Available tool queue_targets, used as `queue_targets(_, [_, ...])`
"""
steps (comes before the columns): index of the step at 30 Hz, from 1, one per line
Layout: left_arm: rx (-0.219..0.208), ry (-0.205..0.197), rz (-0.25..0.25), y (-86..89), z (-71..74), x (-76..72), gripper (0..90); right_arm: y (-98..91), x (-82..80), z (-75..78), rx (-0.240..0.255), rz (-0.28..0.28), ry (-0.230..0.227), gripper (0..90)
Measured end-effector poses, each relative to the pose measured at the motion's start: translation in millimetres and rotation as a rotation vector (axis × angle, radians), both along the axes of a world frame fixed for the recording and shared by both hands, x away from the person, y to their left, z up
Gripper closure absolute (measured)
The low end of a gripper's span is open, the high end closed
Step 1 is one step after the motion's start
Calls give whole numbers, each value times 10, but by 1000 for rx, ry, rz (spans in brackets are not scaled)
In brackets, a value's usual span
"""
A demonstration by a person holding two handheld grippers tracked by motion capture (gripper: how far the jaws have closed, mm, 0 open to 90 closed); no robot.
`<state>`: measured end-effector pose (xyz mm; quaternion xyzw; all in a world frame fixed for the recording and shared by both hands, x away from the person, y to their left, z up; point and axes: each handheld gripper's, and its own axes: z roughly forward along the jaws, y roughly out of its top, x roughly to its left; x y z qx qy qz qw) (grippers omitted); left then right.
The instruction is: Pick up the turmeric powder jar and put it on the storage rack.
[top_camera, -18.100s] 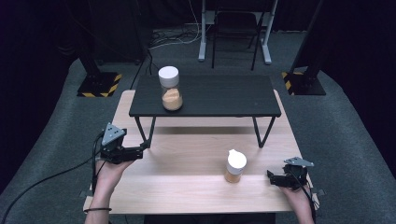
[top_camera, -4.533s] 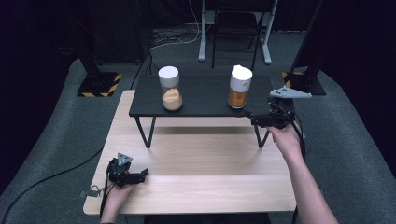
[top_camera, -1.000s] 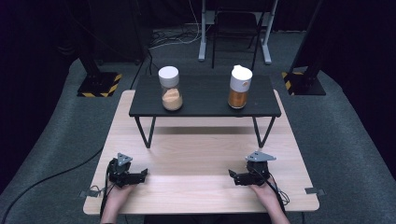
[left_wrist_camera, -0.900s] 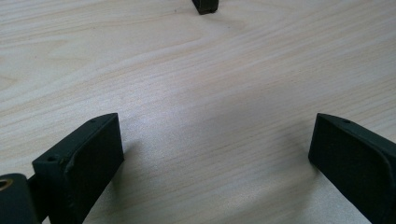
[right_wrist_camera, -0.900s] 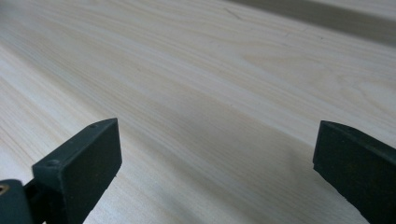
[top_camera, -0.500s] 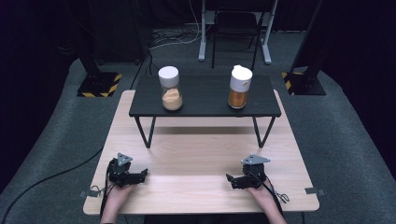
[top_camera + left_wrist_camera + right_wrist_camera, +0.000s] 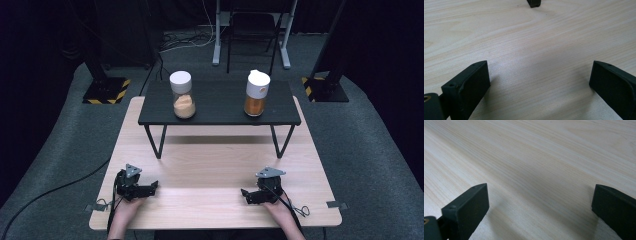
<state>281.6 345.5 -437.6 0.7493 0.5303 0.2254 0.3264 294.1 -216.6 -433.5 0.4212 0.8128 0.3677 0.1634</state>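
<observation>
Both grippers are rested on the pale wooden counter near its front edge, the left gripper toward the front left corner and the right gripper toward the front right, each with its jaws spread wide and nothing between them. The two jars are stood on the black low shelf along the counter's back edge: the clear glass jar with a white lid at its left end, the amber-filled jar with a white cap at its right. The placing is judged finished; the grippers are best kept flat, level and well apart from the shelf legs.
</observation>
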Motion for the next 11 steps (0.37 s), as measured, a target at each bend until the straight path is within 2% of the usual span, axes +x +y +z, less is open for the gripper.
queue_targets(5, [0,0,0,0,0,0,26,90,-29,13,-53,5,-15,0])
queue_targets(11, [0,0,0,0,0,0,26,98,-33,13,-56,4,-17,1])
